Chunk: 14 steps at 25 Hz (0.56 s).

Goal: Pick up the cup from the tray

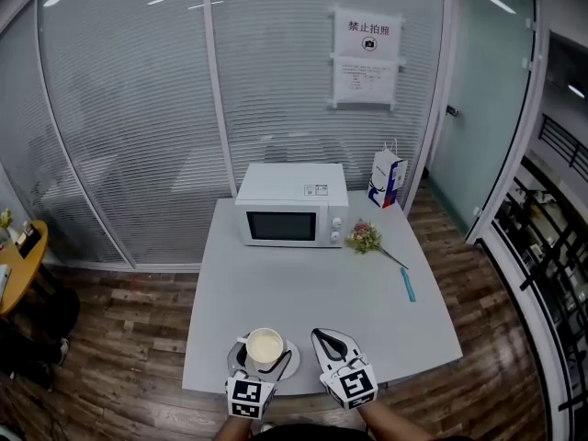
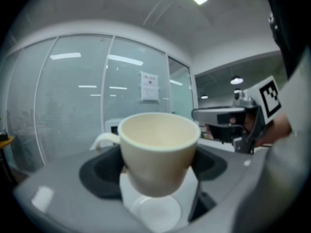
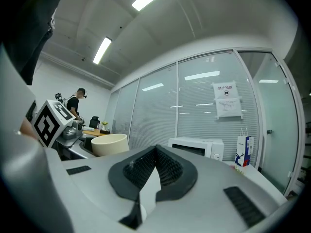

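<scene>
The left tongs [image 2: 158,169] are clamped on the cup [image 1: 265,346] at lower centre of the head view, a grip fit for lifting. The cup is over the round tray [image 1: 290,364] at the tabletop's [image 1: 303,301] near edge; I cannot tell whether it is clear of the tray. The right tongs [image 3: 154,154], pressed together and empty, sit just right. One cup, one tray, one microwave [image 1: 292,205], one bag [image 1: 387,180], one pen [image 1: 409,285].

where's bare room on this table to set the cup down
Bare: the middle of the table, between the microwave and the cup, out to the left edge. Crowded: back right, with flowers, bag and blue pen; the front edge around the tray.
</scene>
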{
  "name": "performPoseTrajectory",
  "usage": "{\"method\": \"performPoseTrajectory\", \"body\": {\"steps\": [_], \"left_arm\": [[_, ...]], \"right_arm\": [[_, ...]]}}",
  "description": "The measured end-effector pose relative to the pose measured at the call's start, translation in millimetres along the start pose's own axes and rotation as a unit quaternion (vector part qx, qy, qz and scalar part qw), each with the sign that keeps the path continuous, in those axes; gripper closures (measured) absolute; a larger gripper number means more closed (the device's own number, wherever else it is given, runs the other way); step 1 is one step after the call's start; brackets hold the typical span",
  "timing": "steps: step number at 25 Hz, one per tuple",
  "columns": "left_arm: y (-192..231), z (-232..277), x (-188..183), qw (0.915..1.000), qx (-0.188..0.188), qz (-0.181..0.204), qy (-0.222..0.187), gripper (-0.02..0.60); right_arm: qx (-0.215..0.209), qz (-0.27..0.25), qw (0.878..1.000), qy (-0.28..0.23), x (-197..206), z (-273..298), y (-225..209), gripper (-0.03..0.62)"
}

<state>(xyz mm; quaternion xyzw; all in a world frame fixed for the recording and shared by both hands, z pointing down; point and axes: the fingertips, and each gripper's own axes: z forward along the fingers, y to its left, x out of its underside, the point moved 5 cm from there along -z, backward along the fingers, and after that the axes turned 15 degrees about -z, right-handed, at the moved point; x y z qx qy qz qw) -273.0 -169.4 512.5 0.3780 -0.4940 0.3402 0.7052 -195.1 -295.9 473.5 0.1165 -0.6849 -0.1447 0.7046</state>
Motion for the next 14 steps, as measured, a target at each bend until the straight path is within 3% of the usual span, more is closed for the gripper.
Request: {"method": "performPoseTrajectory", "body": {"steps": [14], "left_arm": [[1,-7,9,1.0000,0.003,0.001,0.006,0.158]], "right_arm": [[-0.002,-0.007,1.000,0.003,2,-3,11,0.589]]}}
